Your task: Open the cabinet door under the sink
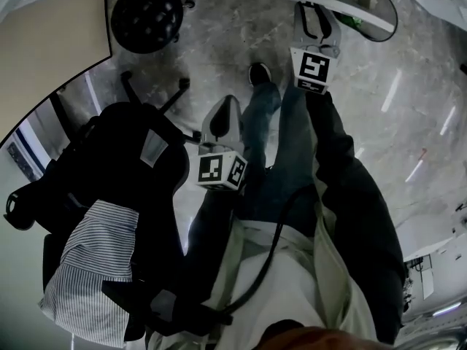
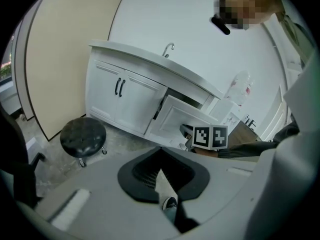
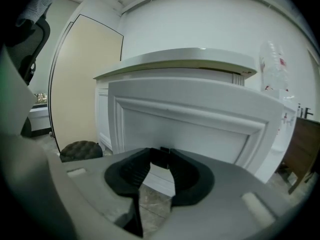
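Note:
The white sink cabinet (image 2: pixel 102 91) stands under a counter with a faucet (image 2: pixel 169 48). Its left pair of doors is closed, with black handles (image 2: pixel 119 87). The door to their right (image 2: pixel 172 120) is swung partly open; in the head view its top edge (image 1: pixel 321 3) shows. That door's panelled face (image 3: pixel 185 129) fills the right gripper view. My right gripper (image 3: pixel 162 156) (image 1: pixel 312 12) is shut on a small black handle on it. The right gripper's marker cube (image 2: pixel 210 137) shows beside the open door. My left gripper (image 2: pixel 160 168) (image 1: pixel 225 108) hangs shut and empty above my legs, away from the cabinet.
A black round stool (image 1: pixel 146 17) (image 2: pixel 83 134) stands on the marble floor left of the open door. A black office chair (image 1: pixel 124 166) with a striped cloth (image 1: pixel 95 268) is close on my left. A beige panel (image 2: pixel 65 49) flanks the cabinet's left side.

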The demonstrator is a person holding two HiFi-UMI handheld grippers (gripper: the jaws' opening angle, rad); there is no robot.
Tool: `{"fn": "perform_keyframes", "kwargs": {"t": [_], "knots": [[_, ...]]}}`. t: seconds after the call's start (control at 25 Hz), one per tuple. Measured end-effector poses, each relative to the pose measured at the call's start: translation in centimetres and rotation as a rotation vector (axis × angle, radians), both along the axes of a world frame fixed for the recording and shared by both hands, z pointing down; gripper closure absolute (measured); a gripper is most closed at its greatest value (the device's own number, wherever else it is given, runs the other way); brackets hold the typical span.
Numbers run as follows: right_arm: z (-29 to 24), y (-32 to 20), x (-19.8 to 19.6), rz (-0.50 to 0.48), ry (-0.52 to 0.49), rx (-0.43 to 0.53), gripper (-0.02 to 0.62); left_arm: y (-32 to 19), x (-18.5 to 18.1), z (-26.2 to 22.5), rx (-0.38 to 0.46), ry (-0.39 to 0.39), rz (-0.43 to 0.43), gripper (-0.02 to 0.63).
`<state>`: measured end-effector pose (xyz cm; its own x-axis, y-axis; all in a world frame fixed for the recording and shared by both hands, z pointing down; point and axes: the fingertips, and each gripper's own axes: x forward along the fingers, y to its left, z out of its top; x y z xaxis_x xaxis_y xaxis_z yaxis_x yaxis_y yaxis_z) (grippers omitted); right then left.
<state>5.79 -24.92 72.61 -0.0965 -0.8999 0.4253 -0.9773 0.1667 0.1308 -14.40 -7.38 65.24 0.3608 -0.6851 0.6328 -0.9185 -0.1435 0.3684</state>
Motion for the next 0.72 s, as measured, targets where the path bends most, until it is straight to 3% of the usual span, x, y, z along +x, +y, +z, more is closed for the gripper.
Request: {"fn": "perform_keyframes", "kwargs": {"t": [0.48, 0.72], "knots": [[0.1, 2.0, -0.7, 0.009, -0.006, -0.036, 0.471, -0.2, 1.7, -1.3, 0.034, 0.039, 0.059, 0.598], [-0.6, 3.7, -0.5, -0.068, 0.029, -0.099, 0.471, -0.4, 2.0, -3.2, 0.058, 0.05, 0.103, 0.598]]}}
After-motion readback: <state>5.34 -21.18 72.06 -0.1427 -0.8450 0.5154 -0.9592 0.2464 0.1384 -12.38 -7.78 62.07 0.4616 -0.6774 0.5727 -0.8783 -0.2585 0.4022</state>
